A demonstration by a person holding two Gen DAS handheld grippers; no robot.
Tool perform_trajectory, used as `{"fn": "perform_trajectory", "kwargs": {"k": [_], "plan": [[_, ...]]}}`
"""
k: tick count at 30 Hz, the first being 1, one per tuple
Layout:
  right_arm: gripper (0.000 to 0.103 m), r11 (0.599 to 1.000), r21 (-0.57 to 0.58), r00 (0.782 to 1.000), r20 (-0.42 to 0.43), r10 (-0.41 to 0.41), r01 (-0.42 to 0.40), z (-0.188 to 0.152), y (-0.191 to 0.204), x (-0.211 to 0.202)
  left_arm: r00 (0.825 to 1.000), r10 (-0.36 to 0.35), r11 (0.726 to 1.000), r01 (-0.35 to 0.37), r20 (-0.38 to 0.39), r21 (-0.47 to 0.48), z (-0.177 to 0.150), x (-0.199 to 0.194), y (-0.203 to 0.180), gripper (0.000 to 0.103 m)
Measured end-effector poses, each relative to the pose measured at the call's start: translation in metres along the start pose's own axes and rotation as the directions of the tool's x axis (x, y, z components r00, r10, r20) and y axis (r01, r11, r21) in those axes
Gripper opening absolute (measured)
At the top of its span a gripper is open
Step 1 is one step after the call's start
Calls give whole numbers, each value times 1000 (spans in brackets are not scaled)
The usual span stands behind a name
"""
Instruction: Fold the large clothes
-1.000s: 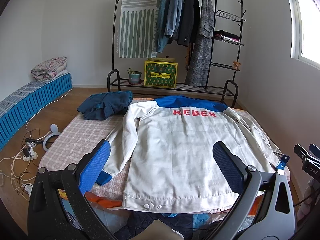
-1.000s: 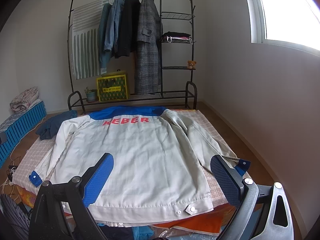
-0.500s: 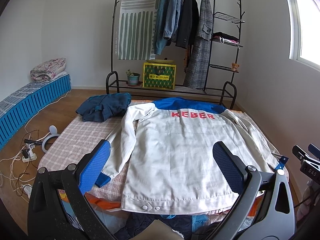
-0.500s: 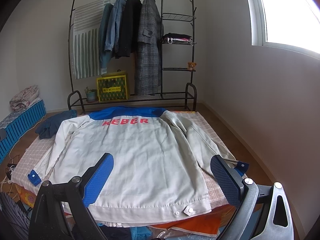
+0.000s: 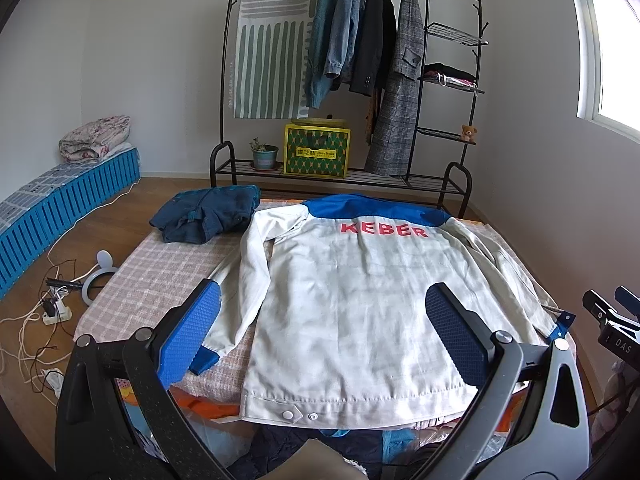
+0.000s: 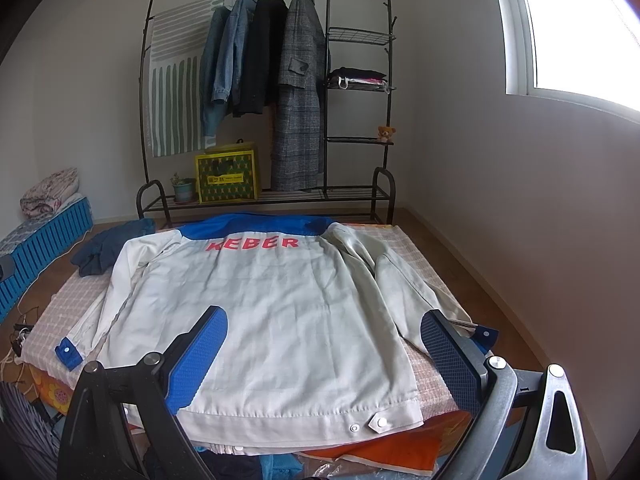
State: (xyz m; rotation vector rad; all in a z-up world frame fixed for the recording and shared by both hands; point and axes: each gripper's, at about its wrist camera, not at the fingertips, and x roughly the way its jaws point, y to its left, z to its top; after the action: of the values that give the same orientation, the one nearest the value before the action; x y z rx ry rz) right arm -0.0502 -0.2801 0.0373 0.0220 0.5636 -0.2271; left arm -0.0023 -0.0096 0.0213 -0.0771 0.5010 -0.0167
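Two grippers hang over the near edge of the bed, both with jaws spread wide and nothing between them. The left gripper (image 5: 322,330) sits above the hem of the white jacket (image 5: 360,300); the right gripper (image 6: 324,354) hovers over the same hem, nearer the jacket's right side.

The jacket lies back-up and flat on the checked bedspread (image 5: 160,276), its blue yoke at the far end with "KEBER" in red letters beneath. One sleeve runs down each side of the body, each ending in a blue cuff (image 6: 69,352) near the bedspread's edge. Two snap fasteners show on the hem tab (image 5: 298,415).

Judging by this, the jacket is spread and smoothed but no fold has been made in it: the sleeves have yet to be brought in, and the body is not yet doubled. One dark blue garment (image 5: 206,218) rests bundled at the far left corner of the bed, perhaps already folded, though that is hard to tell.

Behind the bed stands one black clothes rack (image 6: 360,120) holding four hanging garments and one striped cloth.
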Motion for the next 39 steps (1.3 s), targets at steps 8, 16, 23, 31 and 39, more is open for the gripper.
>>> {"fn": "perform_trajectory", "kwargs": {"k": [8, 16, 23, 31, 39], "plan": [[99, 1000, -1, 1000, 2, 3, -3, 0, 2, -1, 1000, -2, 1000, 2, -1, 1, 1, 0, 1, 103], [99, 1000, -6, 1000, 7, 4, -4, 0, 4, -1, 1000, 0, 1000, 0, 1, 1, 0, 0, 0, 103], [99, 1000, -8, 1000, 8, 4, -4, -1, 4, -1, 1000, -2, 1000, 2, -1, 0, -1, 0, 0, 103], [99, 1000, -9, 1000, 6, -4, 4, -1, 5, 0, 1000, 5, 1000, -5, -6, -11, -4, 6, 7, 103], [99, 1000, -10, 1000, 3, -12, 12, 0, 5, 1, 1000, 21, 1000, -21, -13, -13, -11, 15, 15, 103]]}}
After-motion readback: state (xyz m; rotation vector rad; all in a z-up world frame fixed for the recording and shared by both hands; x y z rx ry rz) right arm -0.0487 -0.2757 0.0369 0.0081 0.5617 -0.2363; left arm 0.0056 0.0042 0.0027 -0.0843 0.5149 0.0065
